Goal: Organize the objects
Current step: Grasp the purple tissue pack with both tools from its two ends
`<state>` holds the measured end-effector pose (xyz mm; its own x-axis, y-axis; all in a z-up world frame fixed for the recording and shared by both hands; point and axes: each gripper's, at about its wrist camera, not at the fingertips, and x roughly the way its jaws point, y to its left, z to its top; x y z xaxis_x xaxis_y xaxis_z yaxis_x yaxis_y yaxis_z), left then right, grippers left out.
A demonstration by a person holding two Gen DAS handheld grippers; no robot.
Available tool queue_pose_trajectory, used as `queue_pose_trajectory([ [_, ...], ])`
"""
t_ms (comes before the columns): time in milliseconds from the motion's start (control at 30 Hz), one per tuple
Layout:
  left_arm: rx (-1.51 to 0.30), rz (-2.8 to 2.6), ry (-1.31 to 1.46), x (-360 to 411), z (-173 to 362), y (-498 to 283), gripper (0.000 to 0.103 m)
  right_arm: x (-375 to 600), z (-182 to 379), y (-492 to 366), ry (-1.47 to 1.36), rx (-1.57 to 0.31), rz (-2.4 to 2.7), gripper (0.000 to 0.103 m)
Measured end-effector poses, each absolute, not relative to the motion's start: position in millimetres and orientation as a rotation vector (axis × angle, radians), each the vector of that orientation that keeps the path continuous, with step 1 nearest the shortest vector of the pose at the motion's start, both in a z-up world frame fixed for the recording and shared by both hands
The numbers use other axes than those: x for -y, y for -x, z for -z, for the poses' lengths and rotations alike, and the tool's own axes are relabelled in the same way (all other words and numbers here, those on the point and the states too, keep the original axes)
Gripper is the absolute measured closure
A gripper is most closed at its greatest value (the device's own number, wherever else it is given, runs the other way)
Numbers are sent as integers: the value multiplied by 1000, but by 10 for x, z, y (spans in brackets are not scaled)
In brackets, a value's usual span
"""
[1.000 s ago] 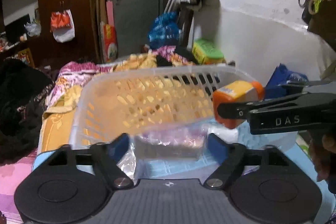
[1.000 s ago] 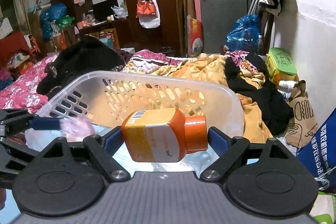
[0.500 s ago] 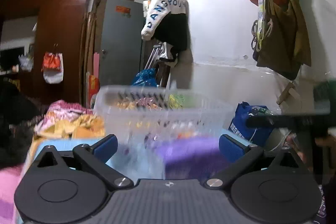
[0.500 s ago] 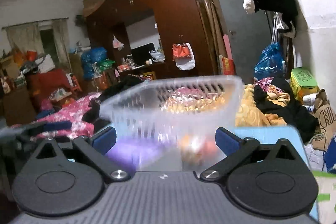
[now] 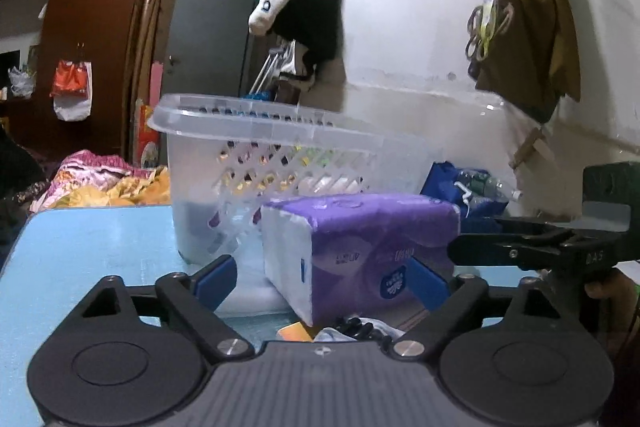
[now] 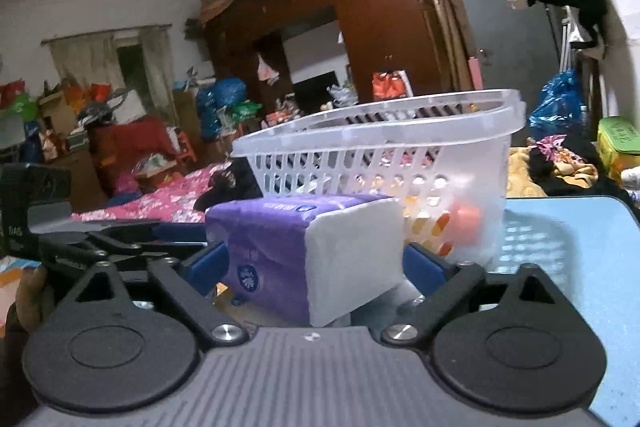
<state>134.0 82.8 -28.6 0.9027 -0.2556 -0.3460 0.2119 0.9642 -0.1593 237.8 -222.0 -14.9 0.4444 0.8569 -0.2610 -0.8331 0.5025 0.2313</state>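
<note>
A clear plastic basket (image 5: 280,163) stands on the light blue table (image 5: 92,243); it also shows in the right wrist view (image 6: 400,155). The orange bottle (image 6: 460,223) lies inside it, seen through the wall. A purple and white tissue pack (image 5: 360,247) sits in front of the basket, also in the right wrist view (image 6: 312,251). My left gripper (image 5: 320,279) is open with the pack by its right finger. My right gripper (image 6: 316,267) is open around the pack. The right gripper shows at the right of the left wrist view (image 5: 520,247).
Small items, one orange (image 5: 296,331), lie by the table's near edge under the pack. Blankets and clothes (image 6: 560,163) lie on the bed behind the table. A blue bag with bottles (image 5: 468,187) stands by the white wall. A wardrobe (image 6: 360,39) is at the back.
Both grippers have dropped from above the basket to table level in front of it. The right gripper has let go of the orange bottle, which now lies in the basket. Both are now open.
</note>
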Motion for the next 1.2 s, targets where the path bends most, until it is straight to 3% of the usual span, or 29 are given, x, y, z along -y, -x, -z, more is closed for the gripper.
queue_pose_trajectory([
  [333,-438,316,190,-904,365,-1450,43,2198,239,-2332,-67,-427,-1082,31],
  [433,-440,332,205,-915,369,-1460,44,2262,260,-2391,-116,-441,-1086,37],
  [500,-440,330,209,-922,371,-1452,46,2306,284,-2412,-137,-450,-1065,47],
  [1200,-259,288,55,-718,282,-1062,57,2235,182,-2032,25,-269,-990,56],
])
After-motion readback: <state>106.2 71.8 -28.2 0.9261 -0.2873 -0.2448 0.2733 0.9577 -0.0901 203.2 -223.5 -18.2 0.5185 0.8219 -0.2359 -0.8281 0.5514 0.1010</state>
